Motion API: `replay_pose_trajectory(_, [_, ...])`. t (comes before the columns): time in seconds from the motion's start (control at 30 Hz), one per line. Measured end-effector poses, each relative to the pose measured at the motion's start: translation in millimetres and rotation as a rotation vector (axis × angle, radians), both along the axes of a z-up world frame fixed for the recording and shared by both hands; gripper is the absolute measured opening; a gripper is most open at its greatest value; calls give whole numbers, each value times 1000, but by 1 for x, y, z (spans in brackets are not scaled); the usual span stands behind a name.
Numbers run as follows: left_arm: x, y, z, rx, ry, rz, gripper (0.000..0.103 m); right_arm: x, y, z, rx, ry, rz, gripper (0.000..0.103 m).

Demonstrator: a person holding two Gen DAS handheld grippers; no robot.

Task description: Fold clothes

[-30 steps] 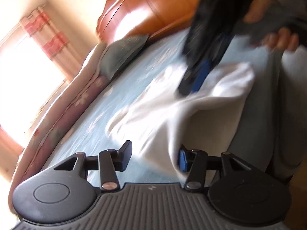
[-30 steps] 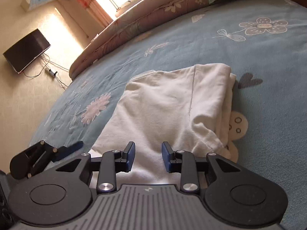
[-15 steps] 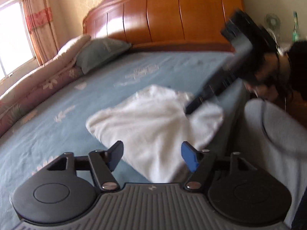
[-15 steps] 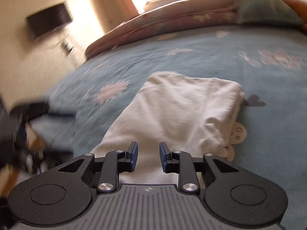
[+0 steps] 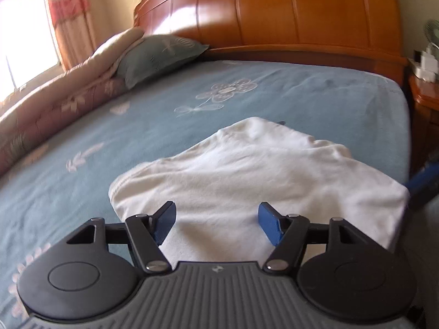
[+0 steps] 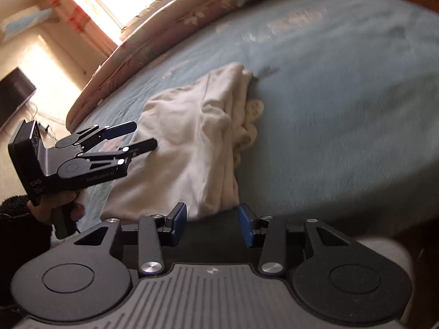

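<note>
A white garment (image 5: 247, 170) lies folded on the blue bed sheet (image 5: 137, 137), near the bed's front edge. My left gripper (image 5: 218, 220) hovers over its near edge with the jaws wide open and nothing pinched. In the right wrist view the same garment (image 6: 192, 142) shows stacked layers along its right side. My right gripper (image 6: 212, 222) is at its near corner. Its jaws are opening, and the cloth edge sits just past the pads, untouched. The left gripper (image 6: 145, 134), held by a hand (image 6: 52, 208), points at the garment's left edge.
A wooden headboard (image 5: 274, 13) stands at the back, with a grey-green pillow (image 5: 159, 54) and a rolled quilt (image 5: 55, 104) along the far left side. A nightstand (image 5: 422, 93) stands to the right of the bed. A dark screen (image 6: 13, 93) stands by the far wall.
The left gripper has rolled level and its jaws have widened. The right gripper has swung off the garment toward its right corner, and its jaws have spread. The garment stays flat on the bed.
</note>
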State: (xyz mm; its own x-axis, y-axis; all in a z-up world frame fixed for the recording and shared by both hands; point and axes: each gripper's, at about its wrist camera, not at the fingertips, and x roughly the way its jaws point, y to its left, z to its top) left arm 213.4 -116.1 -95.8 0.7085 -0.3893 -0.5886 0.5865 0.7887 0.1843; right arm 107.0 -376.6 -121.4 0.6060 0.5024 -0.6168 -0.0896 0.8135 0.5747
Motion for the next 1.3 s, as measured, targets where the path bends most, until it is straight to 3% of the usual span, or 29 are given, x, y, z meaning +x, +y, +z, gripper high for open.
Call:
replay_pose_trajectory(0.07, [1,3,1,-19,9,19,67,4,3,-6,56,5,-16,40])
replay_pose_trajectory(0.1, [0,4,3,-21,7,24,67,6,5,-5,68,-5,-25,24])
replay_pose_trajectory(0.13, [-1,5,5,-22,3,27,66,7,6,-3,57,-9,-33,17])
replay_pose_trajectory(0.2, [-3,7,12,-30,-16,23,66,11,6,6,33,-26,-40,13])
replay_pose_trajectory(0.33, [-1,6,19,-39,-38,7,66,15,-1,25,-34,-94,-43,13])
replay_pose_trajectory(0.43, [9,5,3,10,32,27,67,22,1,11,-73,-21,-6,14])
replay_pose_trajectory(0.5, [13,10,-4,8,66,44,67,21,2,3,-106,16,8,21])
replay_pose_trajectory(0.57, [14,18,0,-37,82,58,66,15,-5,8,-79,-9,0,22])
replay_pose_trajectory(0.67, [13,21,11,-54,48,41,66,18,-16,28,-60,-77,-24,36])
replay_pose_trajectory(0.83, [21,14,19,-65,14,13,66,75,-4,47,-101,-154,-30,37])
replay_pose_trajectory(0.9, [25,13,14,-73,30,2,66,101,7,41,-123,-135,-22,38])
replay_pose_trajectory(0.97, [30,12,7,-79,50,-9,66,124,22,28,-170,-112,-15,35])
replay_pose_trajectory(1.0, [32,12,4,-82,60,-14,66,131,27,20,-187,-96,-12,21])
replay_pose_trajectory(1.03, [34,11,1,-85,70,-19,66,139,32,13,-203,-82,-11,19])
replay_pose_trajectory(1.17, [53,10,-14,-78,91,18,70,155,32,6,-212,-95,-31,18])
replay_pose_trajectory(1.3, [67,15,-3,-113,111,74,67,157,19,8,-201,-89,-60,19])
